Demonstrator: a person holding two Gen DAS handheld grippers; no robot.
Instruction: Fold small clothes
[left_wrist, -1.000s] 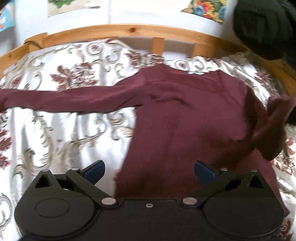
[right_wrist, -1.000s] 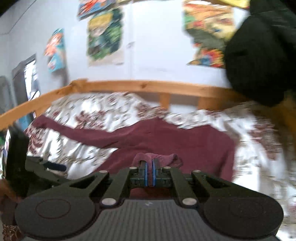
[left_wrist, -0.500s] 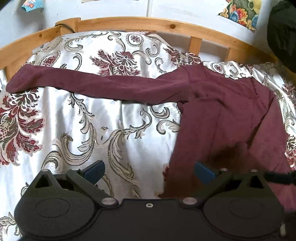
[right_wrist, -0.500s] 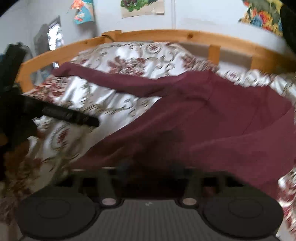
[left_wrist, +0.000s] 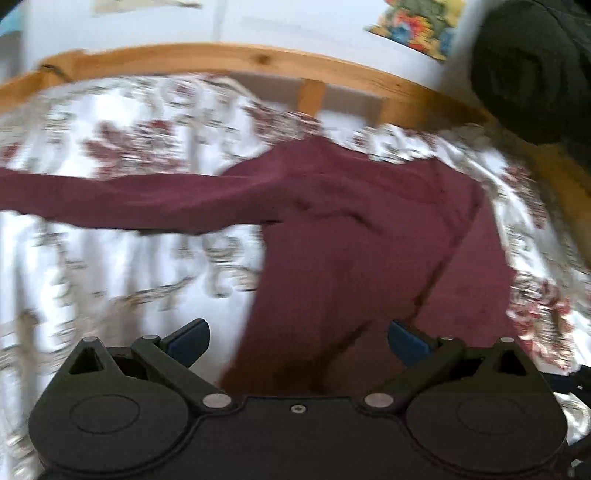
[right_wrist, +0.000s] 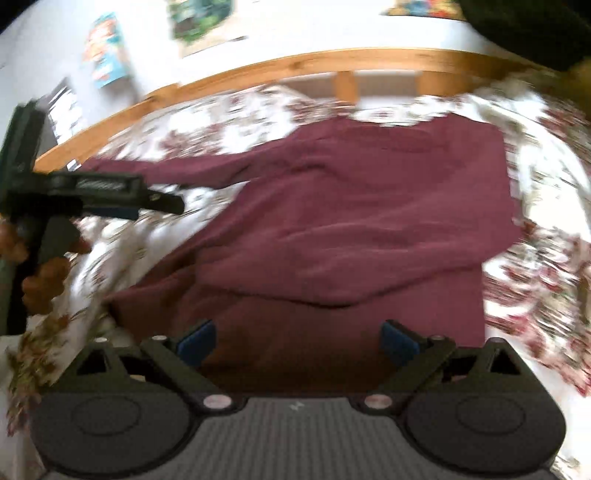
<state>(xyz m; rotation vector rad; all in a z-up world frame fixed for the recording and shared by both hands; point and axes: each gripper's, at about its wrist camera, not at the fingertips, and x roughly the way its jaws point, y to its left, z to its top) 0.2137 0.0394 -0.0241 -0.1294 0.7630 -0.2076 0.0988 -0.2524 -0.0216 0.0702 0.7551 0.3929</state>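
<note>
Dark maroon long-sleeved knit top (right_wrist: 369, 221) spread on the floral white-and-red satin bedspread (left_wrist: 110, 277), both claws empty.

At far left of the right wrist view, the left gripper (right_wrist: 122, 201) was seen held in a hand (right_wrist: 40, 280) above the bedspread, its jaws wide apart in its own view. One sleeve was stretched leftward; the other was laid folded across the body. The right gripper (right_wrist: 295, 341) was found just above the top's near edge, its jaws opening, nothing pinched between its blue pads (right_wrist: 195, 341). A curved pale wooden bed rail (left_wrist: 258, 59) was seen behind.
</note>
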